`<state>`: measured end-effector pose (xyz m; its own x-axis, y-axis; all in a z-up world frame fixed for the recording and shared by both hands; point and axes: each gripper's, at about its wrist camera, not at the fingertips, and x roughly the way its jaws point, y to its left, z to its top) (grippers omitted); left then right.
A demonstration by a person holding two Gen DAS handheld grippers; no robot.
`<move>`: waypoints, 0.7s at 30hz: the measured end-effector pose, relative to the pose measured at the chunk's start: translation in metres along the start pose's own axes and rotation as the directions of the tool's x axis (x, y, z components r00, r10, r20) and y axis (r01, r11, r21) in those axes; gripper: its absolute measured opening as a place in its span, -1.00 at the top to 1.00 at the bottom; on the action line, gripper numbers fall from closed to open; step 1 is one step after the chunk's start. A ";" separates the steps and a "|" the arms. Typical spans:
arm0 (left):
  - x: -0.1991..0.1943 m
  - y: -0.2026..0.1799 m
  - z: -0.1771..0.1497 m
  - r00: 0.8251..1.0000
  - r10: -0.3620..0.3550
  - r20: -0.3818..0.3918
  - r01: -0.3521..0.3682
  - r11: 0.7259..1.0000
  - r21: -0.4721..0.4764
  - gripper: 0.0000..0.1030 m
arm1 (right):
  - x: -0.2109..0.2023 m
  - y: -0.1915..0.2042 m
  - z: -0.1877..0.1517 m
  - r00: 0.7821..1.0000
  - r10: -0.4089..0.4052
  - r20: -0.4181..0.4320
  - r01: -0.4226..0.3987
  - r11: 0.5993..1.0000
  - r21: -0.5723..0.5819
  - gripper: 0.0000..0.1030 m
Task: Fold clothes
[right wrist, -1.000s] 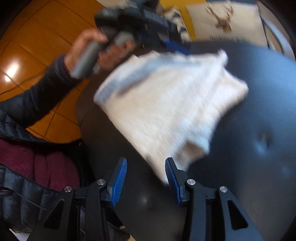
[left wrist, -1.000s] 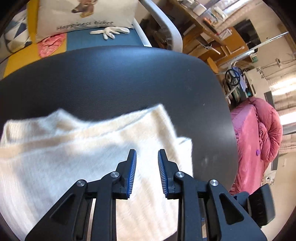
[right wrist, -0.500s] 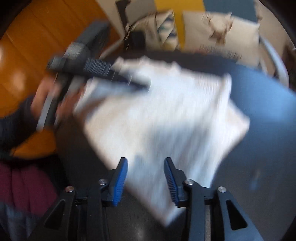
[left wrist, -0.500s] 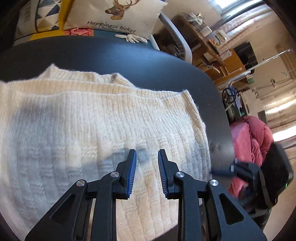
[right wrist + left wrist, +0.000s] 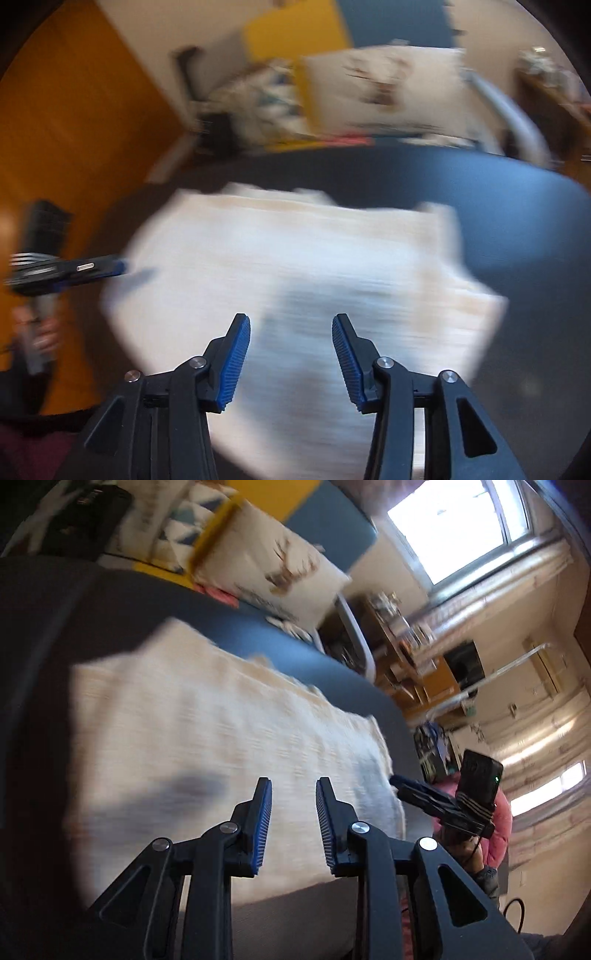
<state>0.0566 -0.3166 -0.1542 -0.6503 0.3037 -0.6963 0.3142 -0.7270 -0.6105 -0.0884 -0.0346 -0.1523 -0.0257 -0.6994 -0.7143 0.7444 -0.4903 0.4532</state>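
Both grippers are spread and holding nothing: left gripper (image 5: pixel 293 825) and right gripper (image 5: pixel 291 360) hang over the cream sweater (image 5: pixel 295 280) — it lies in layers on the dark round table (image 5: pixel 517 192), probably ready for smoothing.

Sweater (image 5: pixel 295 280) lay flat on desk (image 5: pixel 517 206); pillow (image 5: pixel 384 88) behind desk; left tool (image 5: pixel 92 267) at sweater's left edge.
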 end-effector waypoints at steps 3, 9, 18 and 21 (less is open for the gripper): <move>-0.051 0.051 -0.003 0.997 0.043 0.061 -0.041 0.999 -0.026 0.30 | 0.033 0.038 0.007 0.985 0.172 -0.009 -0.172 0.985 0.006 0.08; -0.066 0.096 -0.025 1.000 -0.027 0.004 0.027 1.000 0.014 0.29 | 0.103 0.096 0.026 0.956 0.253 -0.149 -0.252 0.967 0.026 0.08; -0.023 0.087 -0.035 0.964 -0.226 -0.142 0.251 0.949 0.190 0.29 | 0.167 0.144 0.044 0.941 0.193 -0.278 -0.194 0.981 0.021 0.08; -0.020 0.092 -0.030 0.943 -0.290 -0.163 0.320 0.925 0.203 0.29 | 0.174 0.141 0.038 0.939 0.193 -0.285 -0.187 0.981 0.050 0.08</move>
<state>0.1193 -0.3708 -0.2083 -0.5913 0.5982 -0.5409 -0.0577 -0.7004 -0.7115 -0.0134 -0.2453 -0.1930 0.3101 -0.6031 -0.7349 0.7020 -0.3761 0.6048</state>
